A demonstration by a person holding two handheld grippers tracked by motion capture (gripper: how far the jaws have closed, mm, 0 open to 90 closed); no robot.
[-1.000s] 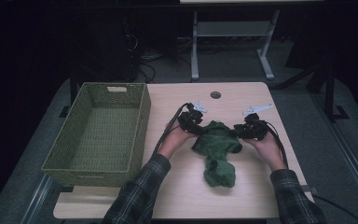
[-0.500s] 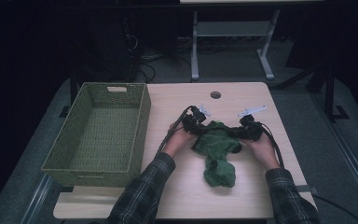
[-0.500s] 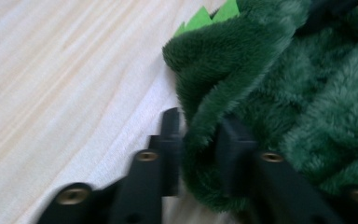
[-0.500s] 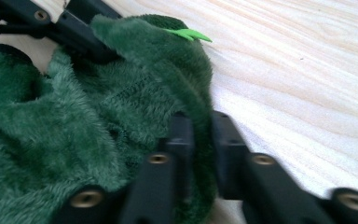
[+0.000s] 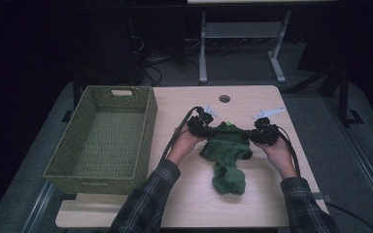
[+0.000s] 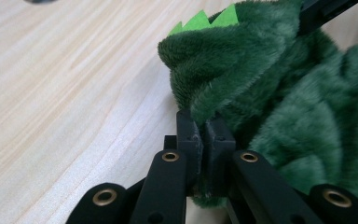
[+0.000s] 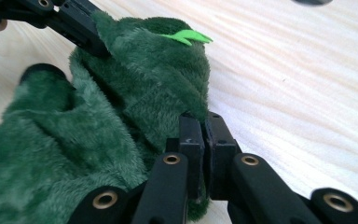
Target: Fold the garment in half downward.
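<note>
A dark green plush garment (image 5: 227, 154) with bright green felt spikes (image 6: 204, 19) lies on the wooden table (image 5: 252, 102), its far edge lifted between both hands. My left gripper (image 5: 205, 127) is shut on the fabric's left edge; in the left gripper view the jaws pinch a fold of plush (image 6: 242, 74). My right gripper (image 5: 258, 133) is shut on the right edge, and the right gripper view shows the plush (image 7: 121, 107) clamped between its jaws with one spike (image 7: 186, 36) on top. The other gripper's jaw (image 7: 74, 23) shows beyond the cloth.
An empty green woven basket (image 5: 148, 126) stands at the table's left. A round cable hole (image 5: 224, 98) sits near the table's far edge. A metal stand (image 5: 238, 29) and cables are on the floor beyond the table.
Both grippers have kept their hold on the garment's far edge and shifted slightly away from me, spreading the top of the fabric; the lower part still trails toward me.
</note>
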